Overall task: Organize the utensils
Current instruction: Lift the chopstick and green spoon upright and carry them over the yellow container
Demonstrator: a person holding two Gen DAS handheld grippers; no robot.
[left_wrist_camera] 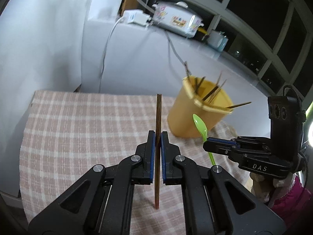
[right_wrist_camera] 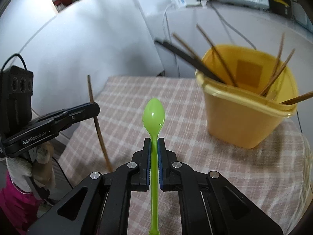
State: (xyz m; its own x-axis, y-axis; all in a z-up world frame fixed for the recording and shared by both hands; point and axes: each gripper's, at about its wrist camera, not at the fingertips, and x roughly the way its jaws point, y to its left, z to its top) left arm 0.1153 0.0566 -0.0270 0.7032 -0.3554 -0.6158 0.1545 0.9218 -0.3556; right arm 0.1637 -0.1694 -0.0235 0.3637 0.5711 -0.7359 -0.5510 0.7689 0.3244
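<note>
Green spoon, yellow bucket, pink-and-white plaid tablecloth, seemingly brown chopstick

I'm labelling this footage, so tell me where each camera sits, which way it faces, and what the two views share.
Left wrist: sits on the left gripper, looking down along its fingers at the chopstick it grips; right gripper and a sleeve show.
Right wrist: sits on the right gripper, facing the green spoon it grips.
Shared: yellow container, checked cloth, both utensils.
</note>
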